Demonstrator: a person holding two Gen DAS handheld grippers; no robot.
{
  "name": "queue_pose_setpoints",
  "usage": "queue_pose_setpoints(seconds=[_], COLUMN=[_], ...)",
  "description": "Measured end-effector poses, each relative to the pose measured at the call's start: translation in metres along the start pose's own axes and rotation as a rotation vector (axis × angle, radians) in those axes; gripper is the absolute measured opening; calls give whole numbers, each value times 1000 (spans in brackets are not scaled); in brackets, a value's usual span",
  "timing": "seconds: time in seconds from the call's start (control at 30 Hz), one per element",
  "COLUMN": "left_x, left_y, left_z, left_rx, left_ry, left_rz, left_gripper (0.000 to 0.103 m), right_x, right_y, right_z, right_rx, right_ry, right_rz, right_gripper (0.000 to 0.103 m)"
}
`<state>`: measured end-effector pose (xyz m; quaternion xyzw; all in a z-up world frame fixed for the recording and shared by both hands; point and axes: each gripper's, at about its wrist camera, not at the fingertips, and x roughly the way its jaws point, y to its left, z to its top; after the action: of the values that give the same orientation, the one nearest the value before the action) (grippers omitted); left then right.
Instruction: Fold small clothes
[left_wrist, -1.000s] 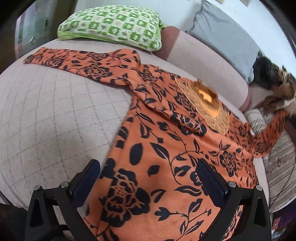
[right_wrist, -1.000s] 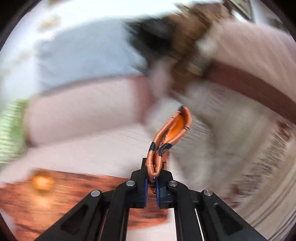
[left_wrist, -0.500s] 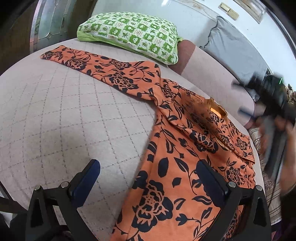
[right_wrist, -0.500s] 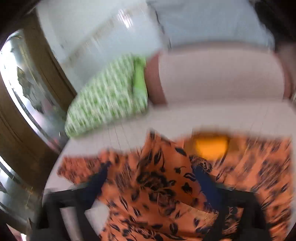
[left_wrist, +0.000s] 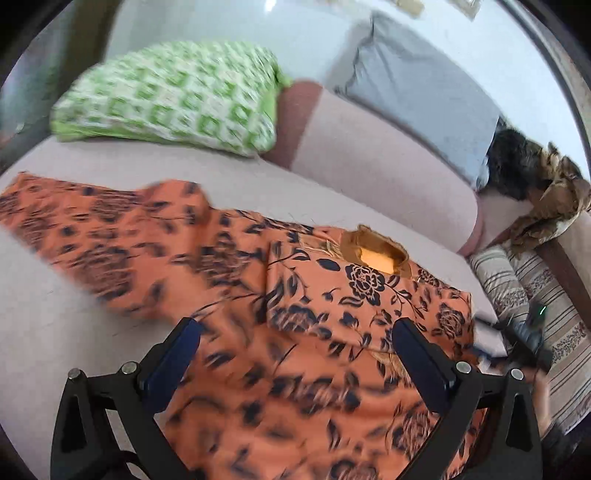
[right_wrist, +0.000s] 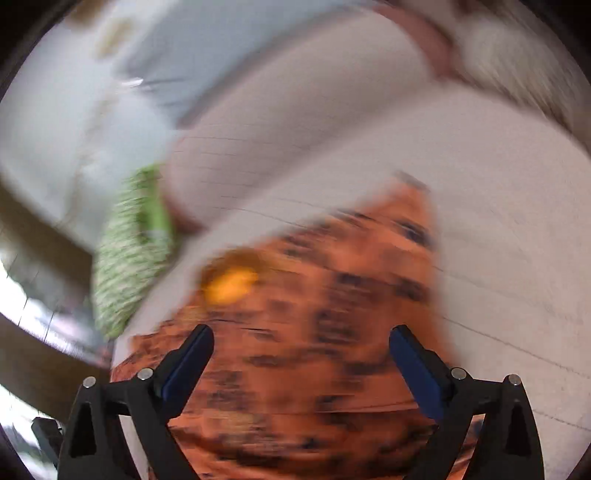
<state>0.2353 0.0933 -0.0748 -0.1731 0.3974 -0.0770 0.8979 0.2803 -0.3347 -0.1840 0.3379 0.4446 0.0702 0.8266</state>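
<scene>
An orange top with black flowers (left_wrist: 303, 332) lies spread on a pale quilted sofa seat (left_wrist: 48, 325). Its right sleeve is folded in across the chest just below the neck opening (left_wrist: 376, 254); the left sleeve (left_wrist: 92, 221) stretches out flat to the left. My left gripper (left_wrist: 295, 354) hangs open above the body of the top, nothing between its blue pads. In the blurred right wrist view the same top (right_wrist: 314, 332) fills the lower middle, and my right gripper (right_wrist: 301, 358) stands wide open over it, holding nothing. The right gripper's body (left_wrist: 524, 343) shows at the top's right edge.
A green and white patterned pillow (left_wrist: 173, 99) lies at the back left of the seat. A grey cushion (left_wrist: 417, 85) leans on the backrest (left_wrist: 369, 162). Dark and brown cloth (left_wrist: 535, 177) is heaped at the right, above a striped cover (left_wrist: 546, 295).
The right gripper let go of the sleeve it had pinched and now stands wide open, lower over the top. That sleeve now lies folded over the chest. The left gripper's view has shifted.
</scene>
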Motion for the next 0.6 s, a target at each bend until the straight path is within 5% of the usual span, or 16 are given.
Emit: queue_pose_setpoints(seconds=[0.2,0.27,0.37,0.5,0.6], left_x=[101,104,97,36,-20], left_y=[0,-8,-16,8,79], left_z=[0,-7,-12,-2,15], left_rx=[74,155,206,163,-27], left_ry=[224,193,207,52,-95], left_rz=[183,220,212,123,102], left_gripper=[101,101,101,101,101], right_x=[-42,-44,13,-15,-44], right_y=[29,33,-3,22,47], right_z=[3,11,23,9,-17], right_rx=[-146,-170,-40,-137,-213], right_ry=[-115,-140,23,-117,-184], right_rz=[103,137,-21,-22,-17], right_gripper=[96,97,97,95,95])
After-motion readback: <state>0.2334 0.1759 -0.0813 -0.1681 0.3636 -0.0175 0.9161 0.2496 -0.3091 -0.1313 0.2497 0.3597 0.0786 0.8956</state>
